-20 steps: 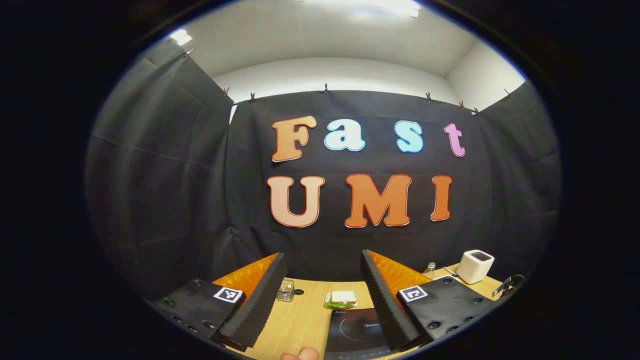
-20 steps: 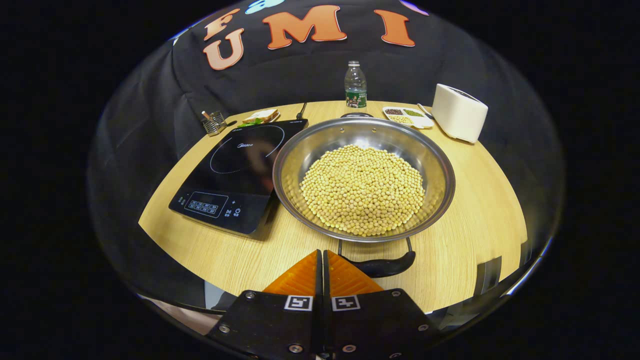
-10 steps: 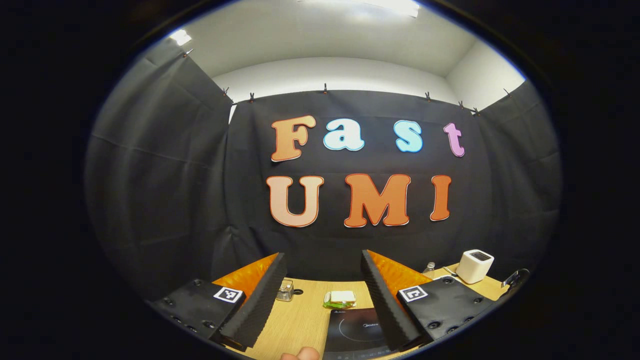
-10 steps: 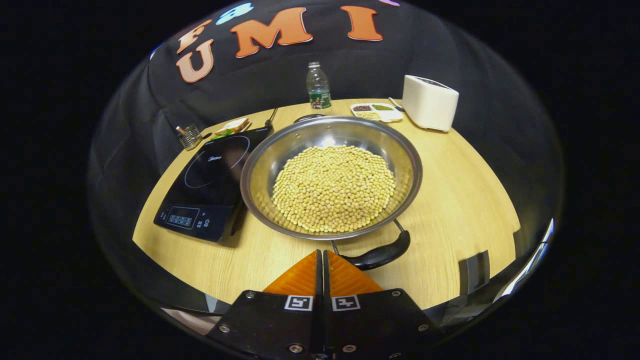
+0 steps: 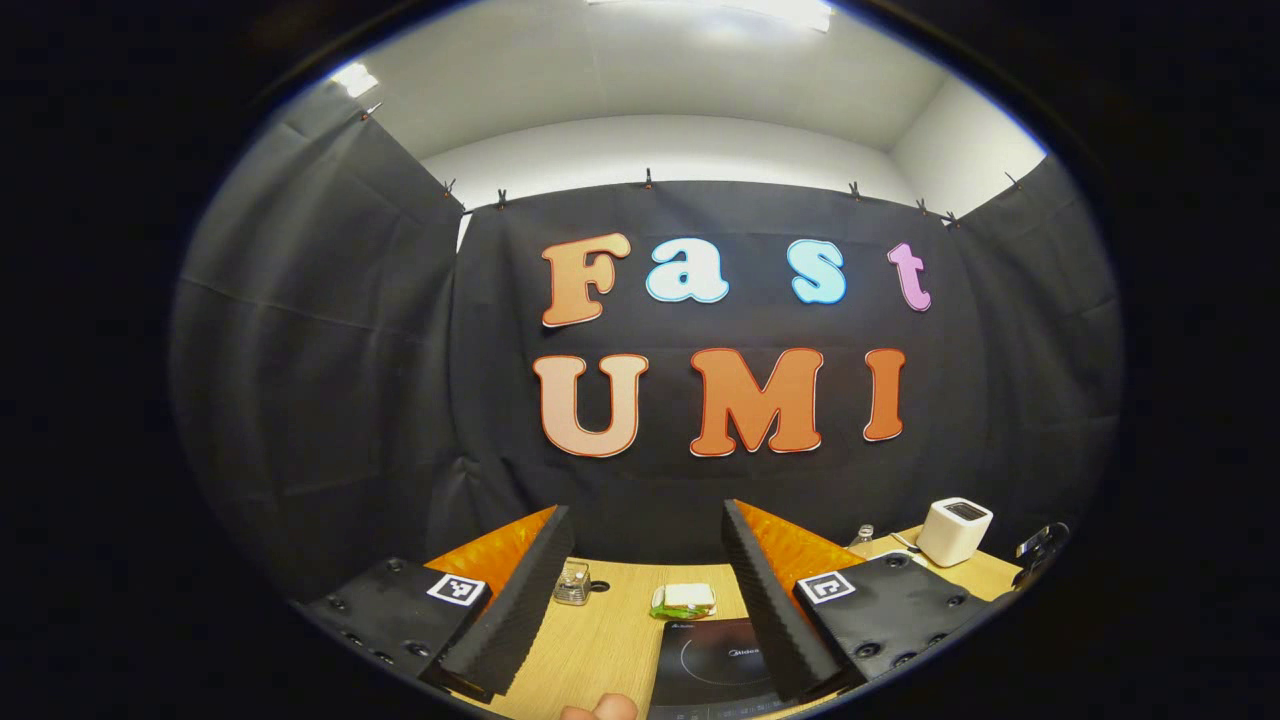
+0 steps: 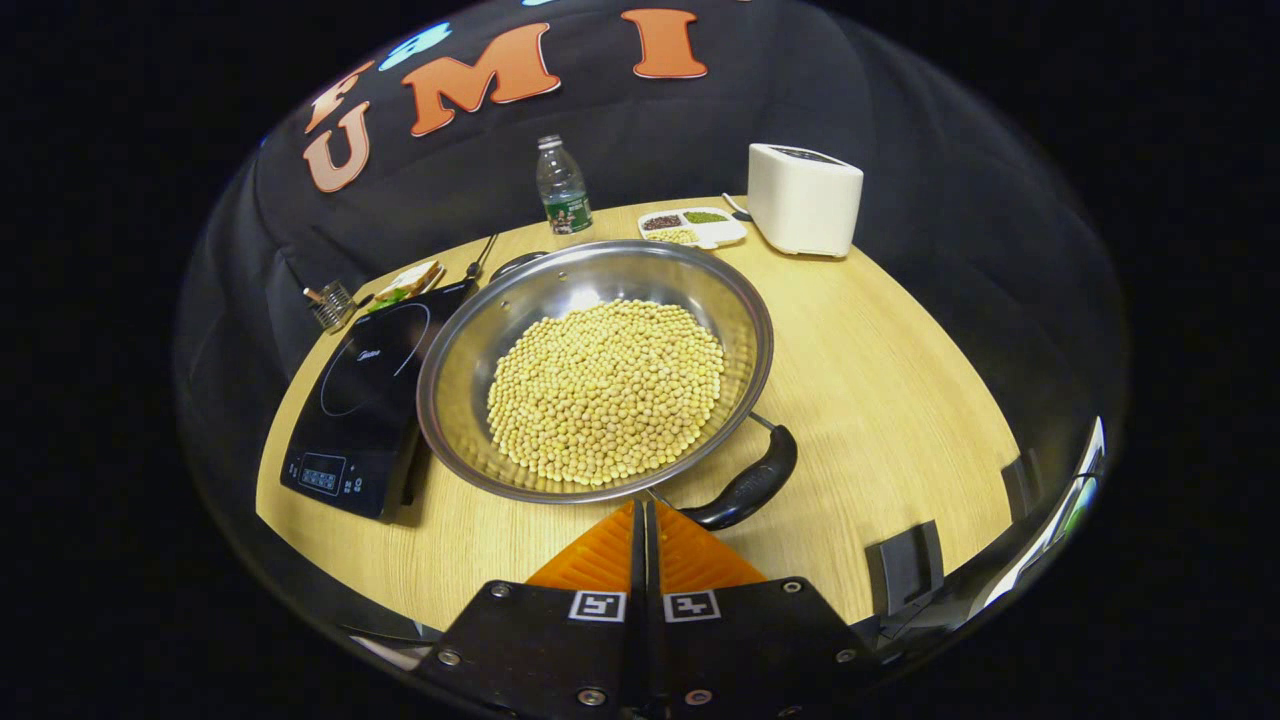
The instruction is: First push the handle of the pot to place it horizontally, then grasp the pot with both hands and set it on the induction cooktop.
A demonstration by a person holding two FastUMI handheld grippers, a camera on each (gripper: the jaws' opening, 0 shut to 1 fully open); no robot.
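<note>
Right gripper (image 6: 645, 515), fingers closed and empty, meets the handle (image 6: 745, 487); pot (image 6: 596, 368) has rotated beside cooktop (image 6: 365, 400). Left gripper (image 5: 645, 560) fingers spread, empty.

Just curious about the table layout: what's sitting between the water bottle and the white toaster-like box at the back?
In the right gripper view, a small divided tray of assorted beans lies between the water bottle and the white box.

The pot's (image 6: 595, 370) far handle (image 6: 515, 262) sits mostly hidden behind its rim, while the near handle (image 6: 745, 487) meets the fingers of the right hand-held gripper (image 6: 645, 508), its contact unclear. In the left gripper view the induction cooktop (image 5: 715, 668) is partly covered by a finger (image 5: 775, 610) and cut off at the lower edge. The small tray's (image 6: 693, 227) contents are too small to identify.
</note>
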